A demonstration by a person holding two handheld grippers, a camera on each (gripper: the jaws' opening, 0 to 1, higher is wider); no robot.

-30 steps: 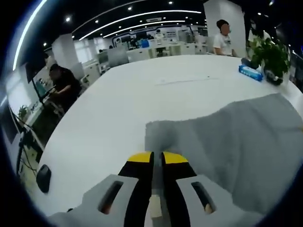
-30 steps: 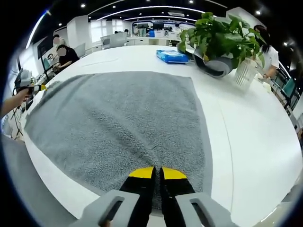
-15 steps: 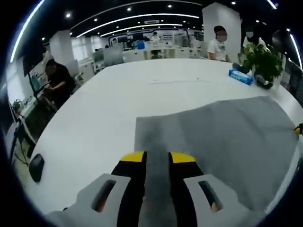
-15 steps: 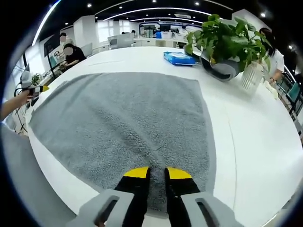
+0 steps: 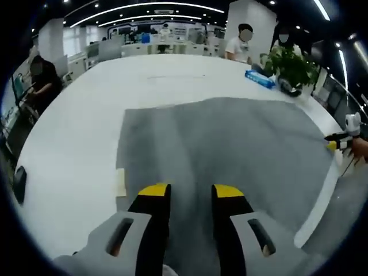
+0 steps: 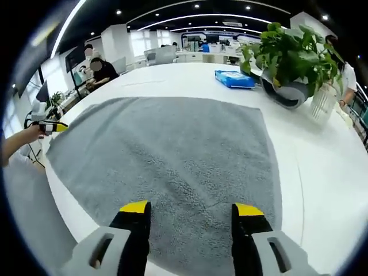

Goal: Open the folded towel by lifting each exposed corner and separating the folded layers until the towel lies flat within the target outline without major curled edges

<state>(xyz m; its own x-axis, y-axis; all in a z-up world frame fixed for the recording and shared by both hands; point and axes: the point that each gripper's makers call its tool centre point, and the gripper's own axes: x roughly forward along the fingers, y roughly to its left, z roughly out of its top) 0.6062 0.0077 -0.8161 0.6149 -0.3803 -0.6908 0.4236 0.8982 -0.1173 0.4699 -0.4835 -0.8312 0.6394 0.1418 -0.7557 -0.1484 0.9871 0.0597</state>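
Note:
A grey towel (image 5: 224, 149) lies spread flat on the white table (image 5: 75, 132), also seen as the grey towel (image 6: 172, 155) in the right gripper view. My left gripper (image 5: 191, 192) hovers open over the towel's near edge, nothing between its yellow-tipped jaws. My right gripper (image 6: 187, 210) is open wide above the opposite edge of the towel. The right gripper (image 5: 339, 141) shows at the far right of the left gripper view, and the left gripper (image 6: 49, 125) at the left edge of the right gripper view, held by a hand. A small pale tag (image 5: 121, 183) sits at the towel's left edge.
A potted plant (image 6: 290, 57) and a blue packet (image 6: 234, 79) stand beyond the towel on the white table (image 6: 322, 172). A plastic bottle (image 6: 323, 99) is beside the plant. People sit at the far side of the table and at desks behind.
Both grippers went from shut on the towel's edge to open and let it go. The towel has settled flat, and both cameras have lifted back a little.

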